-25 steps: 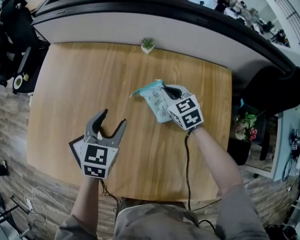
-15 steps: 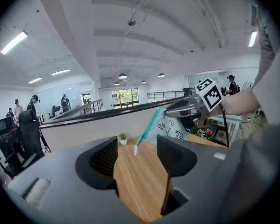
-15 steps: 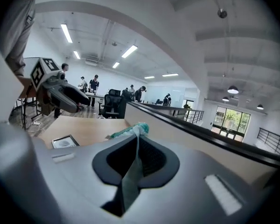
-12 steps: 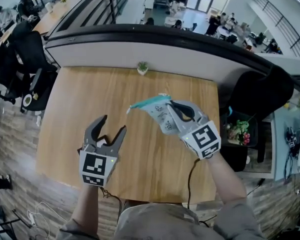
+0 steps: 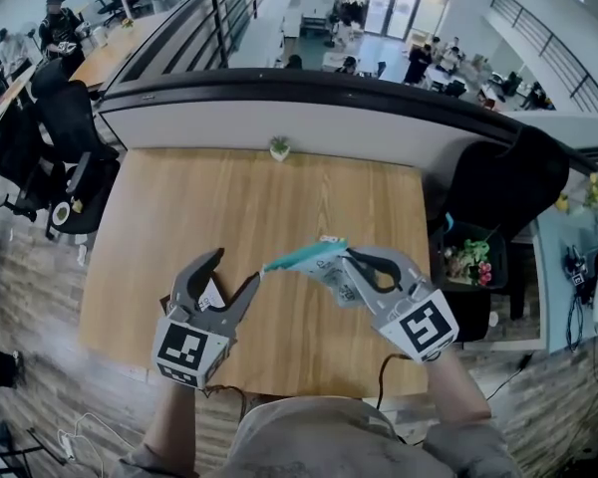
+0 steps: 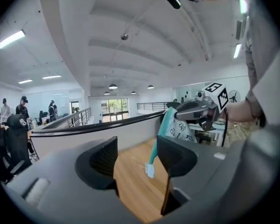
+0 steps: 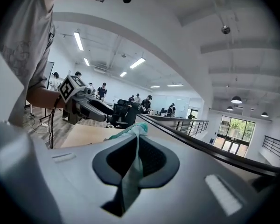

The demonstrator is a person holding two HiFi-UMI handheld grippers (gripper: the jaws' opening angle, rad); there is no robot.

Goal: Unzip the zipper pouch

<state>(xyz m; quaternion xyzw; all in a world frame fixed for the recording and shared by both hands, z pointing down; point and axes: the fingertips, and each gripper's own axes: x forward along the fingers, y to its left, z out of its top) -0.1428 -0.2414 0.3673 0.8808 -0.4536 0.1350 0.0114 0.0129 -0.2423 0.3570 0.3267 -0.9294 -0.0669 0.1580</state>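
Right tongs (image 5: 351, 260): closed tightly on the zipper pouch (image 5: 329, 267). In the right gripper view the tongs (image 7: 135, 158) pinch the thin fabric of the pouch (image 7: 129, 181) between the two jaws.
Left tongs (image 5: 232, 271): wide open and holding nothing. In the left gripper view the tongs (image 6: 140, 157) have the two jaws well apart, with no pad pressing on anything.
Zipper pouch: it is up in the air above the tabletop (image 5: 229, 192), between the two tongs, and only the right tongs hold it. Its body is white with small print, and it has a teal strip along the top edge.
Teal strip: its free end reaches toward the left tongs and comes close to the tip of the jaw on the pouch side. I cannot tell if it touches.
White tag (image 6: 150, 170): it hangs at the end of the teal strip. In the left gripper view it appears in the gap between the open jaws, in front of them.
Tabletop: light wood, with a small potted plant (image 5: 279, 148) at the far edge.
Around: a black office chair (image 5: 68, 132) stands left of the tabletop.
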